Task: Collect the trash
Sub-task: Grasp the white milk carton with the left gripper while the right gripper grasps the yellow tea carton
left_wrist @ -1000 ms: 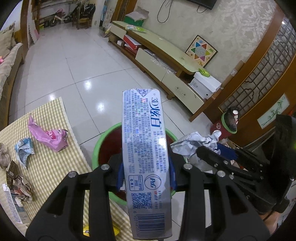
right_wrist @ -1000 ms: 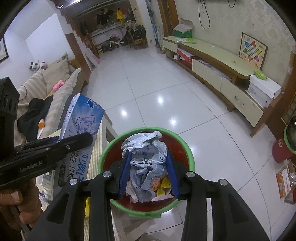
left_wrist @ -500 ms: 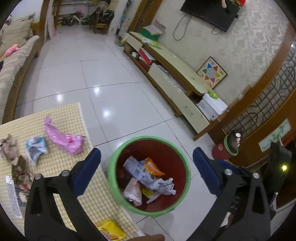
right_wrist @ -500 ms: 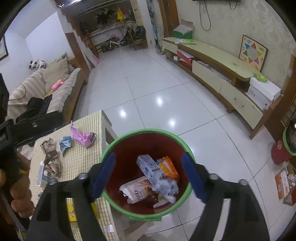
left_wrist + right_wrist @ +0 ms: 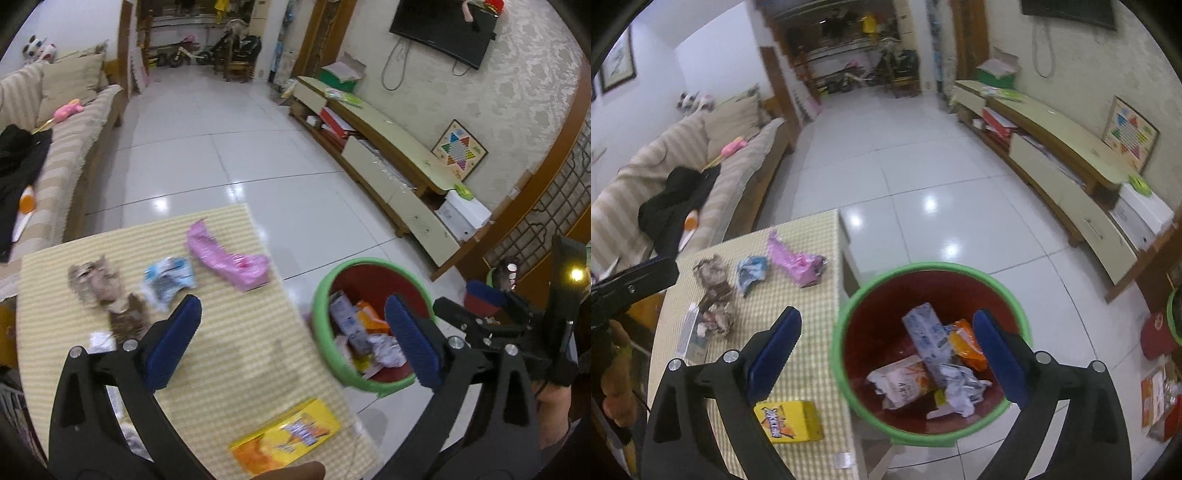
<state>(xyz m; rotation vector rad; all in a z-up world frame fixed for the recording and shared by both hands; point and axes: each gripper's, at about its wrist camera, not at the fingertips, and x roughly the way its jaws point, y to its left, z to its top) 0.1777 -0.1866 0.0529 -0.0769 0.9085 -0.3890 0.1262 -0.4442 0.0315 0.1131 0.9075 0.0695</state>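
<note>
Above the table edge, left gripper (image 5: 295, 338) gapes wide, holding nothing; right gripper (image 5: 888, 356) over the green bin (image 5: 846, 369) is opening, nothing between its pads. Pink wrapper (image 5: 231, 260), yellow box (image 5: 286, 439) lie on the checked table (image 5: 229, 354); bin holds dropped trash (image 5: 925, 338).

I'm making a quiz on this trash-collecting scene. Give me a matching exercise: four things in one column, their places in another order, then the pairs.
Things:
1. crumpled pink plastic wrapper
2. yellow cardboard snack box
3. orange snack bag
4. green-rimmed red waste bin

Places:
A. near edge of the checked tablecloth
B. inside the bin
C. on the floor beside the table
D. far end of the tablecloth

Pairs: 1-D, 2-A, 3-B, 4-C
</note>
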